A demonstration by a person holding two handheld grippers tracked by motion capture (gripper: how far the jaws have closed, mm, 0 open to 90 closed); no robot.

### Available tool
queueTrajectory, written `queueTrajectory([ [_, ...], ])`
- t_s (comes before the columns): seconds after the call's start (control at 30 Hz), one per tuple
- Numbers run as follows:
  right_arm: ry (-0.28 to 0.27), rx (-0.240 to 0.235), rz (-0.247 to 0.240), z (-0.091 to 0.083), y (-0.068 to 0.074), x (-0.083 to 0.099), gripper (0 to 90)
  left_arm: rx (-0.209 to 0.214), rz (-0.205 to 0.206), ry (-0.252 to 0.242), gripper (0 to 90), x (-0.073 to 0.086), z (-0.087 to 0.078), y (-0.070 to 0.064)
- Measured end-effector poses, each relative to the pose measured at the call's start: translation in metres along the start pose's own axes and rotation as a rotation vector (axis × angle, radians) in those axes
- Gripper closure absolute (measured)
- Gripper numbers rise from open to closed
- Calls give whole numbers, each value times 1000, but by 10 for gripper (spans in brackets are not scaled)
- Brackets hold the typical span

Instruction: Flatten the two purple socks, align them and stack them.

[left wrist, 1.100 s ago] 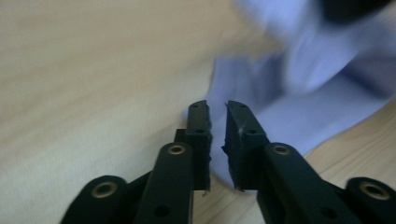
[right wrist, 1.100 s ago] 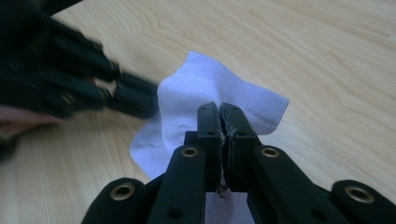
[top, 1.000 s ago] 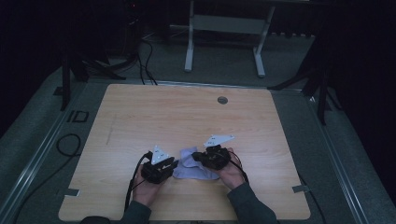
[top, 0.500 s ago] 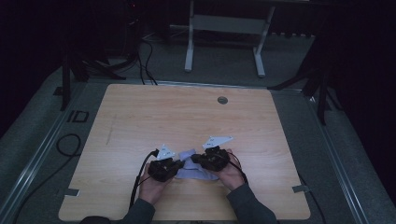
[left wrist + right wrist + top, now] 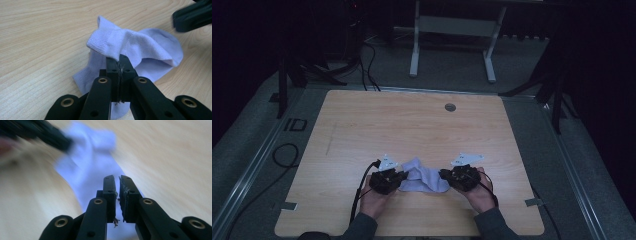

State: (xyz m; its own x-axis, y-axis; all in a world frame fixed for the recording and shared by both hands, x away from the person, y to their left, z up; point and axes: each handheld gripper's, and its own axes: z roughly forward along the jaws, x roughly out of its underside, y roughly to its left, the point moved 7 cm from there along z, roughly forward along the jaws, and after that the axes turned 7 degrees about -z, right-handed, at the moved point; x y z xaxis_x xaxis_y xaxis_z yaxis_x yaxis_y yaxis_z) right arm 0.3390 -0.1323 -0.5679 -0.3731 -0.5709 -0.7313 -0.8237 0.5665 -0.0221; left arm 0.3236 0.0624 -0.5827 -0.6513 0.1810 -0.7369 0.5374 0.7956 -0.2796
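A lilac sock [image 5: 422,177] lies crumpled on the wooden table [image 5: 412,130] near its front edge, between the two hand-held grippers. My left gripper [image 5: 400,181] is at the sock's left end. In the left gripper view its jaws [image 5: 119,58] are shut on a raised fold of the sock [image 5: 150,47], near the ribbed cuff. My right gripper [image 5: 445,175] is at the sock's right end. In the blurred right gripper view its jaws [image 5: 116,178] stand nearly together with nothing seen between them, and the sock [image 5: 87,157] lies just beyond the tips.
A round cable grommet [image 5: 450,107] sits near the table's far edge. Beyond the table stands a white desk frame [image 5: 414,45], and cables [image 5: 284,155] lie on the floor at the left. Bare wood stretches across the far half of the table.
My left gripper has closed in on the sock's left end. My right gripper has shifted right and nearer the front edge, and the sock now lies spread between them.
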Motion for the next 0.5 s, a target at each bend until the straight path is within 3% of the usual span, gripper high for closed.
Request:
queueTrajectory([
  [0.1, 62, 34, 11, 10, -7, 16, 846, 5, -3, 4, 890, 1, 0, 1],
  [0.13, 107, 45, 41, 18, -10, 27, 861, 7, -8, 4, 890, 1, 0, 1],
  [0.23, 106, 43, 79, 21, -10, 30, 870, 18, -24, 8, 890, 2, -2, 3],
  [0.5, 95, 68, 89, 23, -8, 30, 877, 46, -64, 48, 888, 7, -12, 14],
])
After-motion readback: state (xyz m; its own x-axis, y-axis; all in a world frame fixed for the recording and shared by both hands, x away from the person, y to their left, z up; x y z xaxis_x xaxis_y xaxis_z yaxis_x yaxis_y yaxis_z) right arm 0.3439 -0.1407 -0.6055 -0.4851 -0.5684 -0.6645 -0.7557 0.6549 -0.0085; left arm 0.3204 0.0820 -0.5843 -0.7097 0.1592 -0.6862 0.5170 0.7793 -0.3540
